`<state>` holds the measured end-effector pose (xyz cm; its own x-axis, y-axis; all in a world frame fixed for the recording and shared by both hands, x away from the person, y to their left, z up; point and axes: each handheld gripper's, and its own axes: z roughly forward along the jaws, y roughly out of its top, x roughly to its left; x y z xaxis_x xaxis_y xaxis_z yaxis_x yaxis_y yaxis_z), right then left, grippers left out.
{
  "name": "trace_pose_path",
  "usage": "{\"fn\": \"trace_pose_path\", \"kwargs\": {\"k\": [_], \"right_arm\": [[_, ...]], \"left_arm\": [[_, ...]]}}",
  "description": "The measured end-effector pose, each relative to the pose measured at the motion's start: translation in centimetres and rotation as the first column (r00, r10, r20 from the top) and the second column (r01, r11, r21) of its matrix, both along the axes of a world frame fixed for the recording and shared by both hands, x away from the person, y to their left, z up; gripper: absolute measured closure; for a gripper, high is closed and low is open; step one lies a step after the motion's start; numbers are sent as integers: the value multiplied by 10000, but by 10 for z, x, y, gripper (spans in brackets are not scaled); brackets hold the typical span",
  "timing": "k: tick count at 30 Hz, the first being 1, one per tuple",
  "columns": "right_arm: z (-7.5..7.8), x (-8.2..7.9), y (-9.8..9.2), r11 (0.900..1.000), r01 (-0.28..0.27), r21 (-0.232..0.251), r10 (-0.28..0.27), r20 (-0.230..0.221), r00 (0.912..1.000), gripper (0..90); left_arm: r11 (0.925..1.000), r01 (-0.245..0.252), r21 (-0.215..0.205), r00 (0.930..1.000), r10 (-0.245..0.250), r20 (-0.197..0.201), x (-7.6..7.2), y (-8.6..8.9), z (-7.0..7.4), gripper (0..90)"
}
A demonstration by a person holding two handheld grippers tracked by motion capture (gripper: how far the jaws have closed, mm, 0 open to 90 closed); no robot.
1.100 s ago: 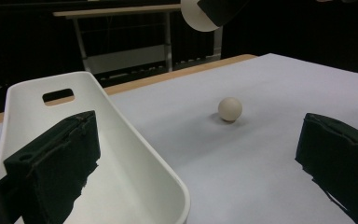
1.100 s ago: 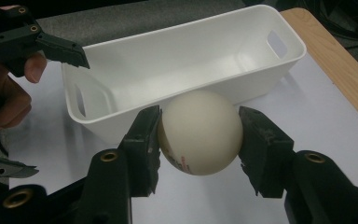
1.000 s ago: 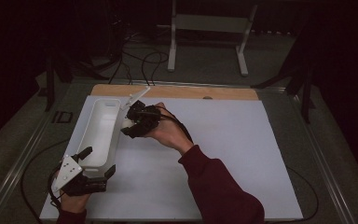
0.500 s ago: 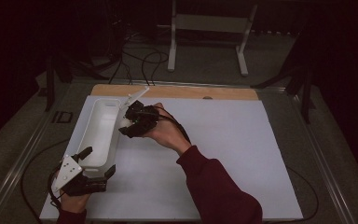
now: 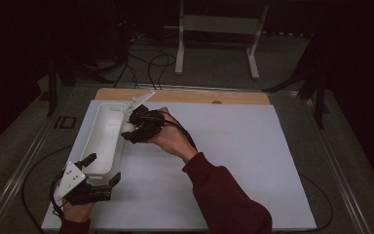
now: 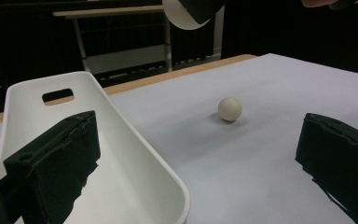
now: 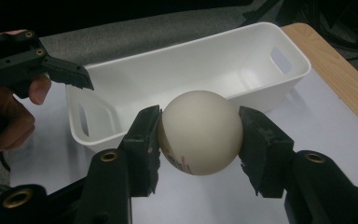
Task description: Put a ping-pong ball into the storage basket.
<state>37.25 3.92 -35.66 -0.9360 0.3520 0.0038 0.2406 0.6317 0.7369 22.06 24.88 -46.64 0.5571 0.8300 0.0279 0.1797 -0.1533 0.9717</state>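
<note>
Ball pinched at its widest between right tongs, just above bin rim. Light, hard, smooth: likely to slip. Left tongs agape astride bin's near end.

Dim pics, surrounds black, edges prob. soft.

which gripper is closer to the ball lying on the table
Left, as far as I can tell. The ball lies on the sheet ahead of the left gripper, which straddles the bin's near end; the right gripper is raised, gripping another ball.
</note>
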Motion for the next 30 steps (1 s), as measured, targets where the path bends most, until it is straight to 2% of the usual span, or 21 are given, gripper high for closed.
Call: {"fn": "trace_pose_path", "kwargs": {"k": [30], "right_arm": [[-1,-2,10,9986,4,529,-6,37,10000,505]], "left_arm": [[10000,4,8,10000,-4,-3,0,0,0,0]]}}
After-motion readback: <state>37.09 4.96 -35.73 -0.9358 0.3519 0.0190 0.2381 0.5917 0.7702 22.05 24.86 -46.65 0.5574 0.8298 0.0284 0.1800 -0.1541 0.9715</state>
